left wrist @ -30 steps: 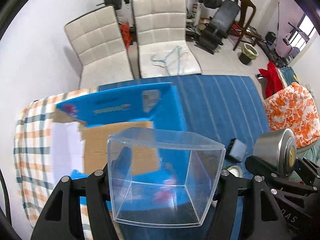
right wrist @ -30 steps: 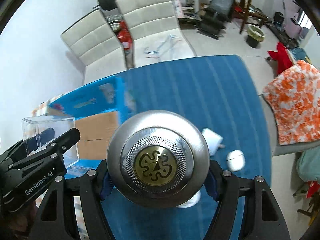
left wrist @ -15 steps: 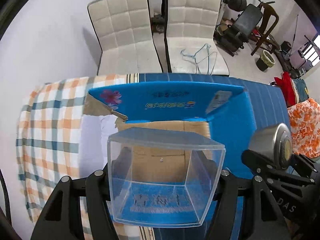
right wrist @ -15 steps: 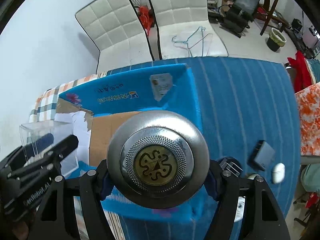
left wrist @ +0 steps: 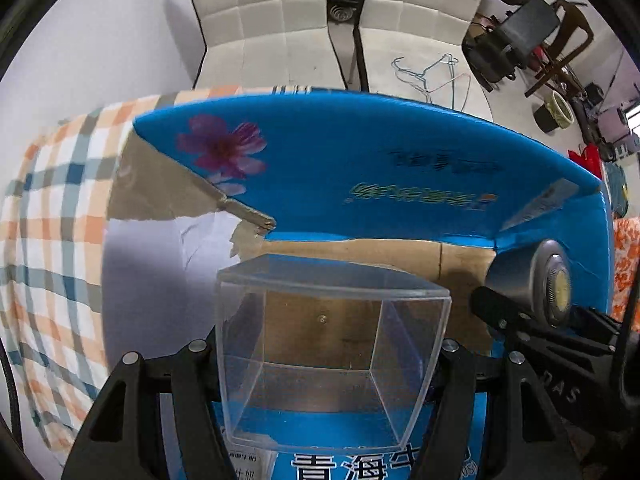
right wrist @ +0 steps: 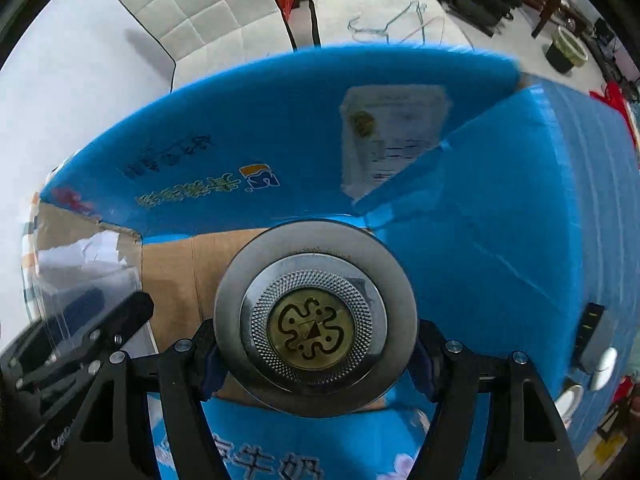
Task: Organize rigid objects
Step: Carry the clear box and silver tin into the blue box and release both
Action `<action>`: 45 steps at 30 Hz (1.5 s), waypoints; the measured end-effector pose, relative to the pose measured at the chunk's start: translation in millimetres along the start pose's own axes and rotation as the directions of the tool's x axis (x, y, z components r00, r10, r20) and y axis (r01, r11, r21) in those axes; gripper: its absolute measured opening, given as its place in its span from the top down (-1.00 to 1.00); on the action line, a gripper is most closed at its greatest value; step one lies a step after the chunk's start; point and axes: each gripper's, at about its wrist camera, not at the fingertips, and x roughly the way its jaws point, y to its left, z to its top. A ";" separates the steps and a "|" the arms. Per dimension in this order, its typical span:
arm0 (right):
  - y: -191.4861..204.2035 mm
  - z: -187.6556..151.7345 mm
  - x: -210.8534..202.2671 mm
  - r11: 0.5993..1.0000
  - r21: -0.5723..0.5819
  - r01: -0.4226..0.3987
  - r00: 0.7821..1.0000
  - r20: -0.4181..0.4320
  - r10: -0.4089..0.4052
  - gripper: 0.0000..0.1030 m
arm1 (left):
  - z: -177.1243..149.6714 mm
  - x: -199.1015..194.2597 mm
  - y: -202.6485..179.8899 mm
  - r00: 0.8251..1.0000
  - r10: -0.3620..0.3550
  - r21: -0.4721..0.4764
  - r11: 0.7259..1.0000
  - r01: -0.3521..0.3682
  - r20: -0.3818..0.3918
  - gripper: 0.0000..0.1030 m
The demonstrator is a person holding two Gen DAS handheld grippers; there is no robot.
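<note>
The left tool (left wrist: 328, 364) is gripping a clear plastic box (left wrist: 328, 344) above the open blue carton (left wrist: 360, 168), with the right tool's (left wrist: 532, 320) round metal object (left wrist: 536, 284) just beside it.

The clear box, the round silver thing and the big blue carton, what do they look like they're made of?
Clear box: likely hard transparent plastic; the carton shows through its glossy, sharp-edged walls.
Round silver thing: looks like brushed metal, with a knurled ring and a brass-coloured centre disc.
Blue carton: cardboard with a printed blue skin; its floor and a torn flap are bare brown.
</note>
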 end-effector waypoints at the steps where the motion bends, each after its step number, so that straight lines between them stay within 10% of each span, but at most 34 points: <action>1: 0.7 3.7 8.0 1.000 0.003 0.000 1.000 -0.010 0.000 -0.44 | 0.1 3.2 3.0 1.000 -0.010 -0.011 1.000 0.010 -0.009 -0.22; 31: -11.2 29.1 -10.8 0.994 0.113 0.001 1.000 -0.017 0.001 -0.74 | 20.0 30.5 -2.9 0.979 -0.175 -0.003 0.984 0.175 -0.106 -0.24; 38: -12.6 29.8 -19.1 0.994 0.110 0.002 1.000 -0.007 -0.001 -0.73 | 19.6 18.5 9.8 0.988 -0.130 -0.028 0.991 0.128 -0.082 -0.95; 45: -16.5 11.7 -41.6 0.999 0.049 0.017 1.000 0.010 -0.017 -0.84 | -4.9 -14.4 24.4 0.999 -0.041 0.011 0.999 0.041 -0.019 -0.99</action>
